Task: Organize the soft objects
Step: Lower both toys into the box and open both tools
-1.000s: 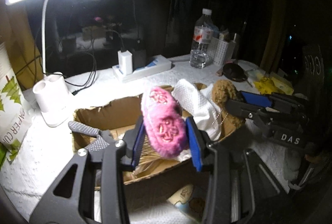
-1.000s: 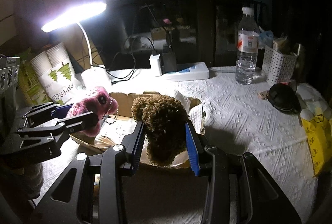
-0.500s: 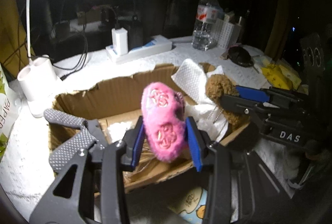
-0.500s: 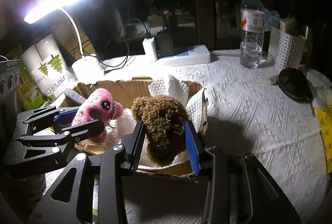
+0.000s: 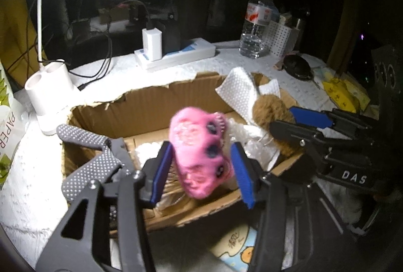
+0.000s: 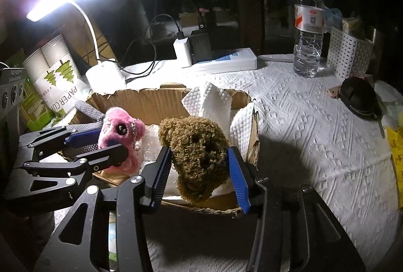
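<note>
Over a torn corrugated box (image 5: 156,106) on the worktop (image 6: 314,121), which wears a white embossed cloth, both tongs are opening. The left tongs (image 5: 201,171) bracket a fuzzy pink plush (image 5: 199,153); its blurred body sits between the blue ribbed pads with a gap at the right pad, so it looks let go. The right tongs (image 6: 201,172) flank a curly brown plush (image 6: 199,158), rounded and woolly, the pads just beside its flanks; whether they press it I cannot tell. Both toys hang above the box's interior, where dimpled paper towel (image 6: 209,103) and crinkled plastic lie. A grey dotted glove (image 5: 83,138) drapes over the box's left wall.
</note>
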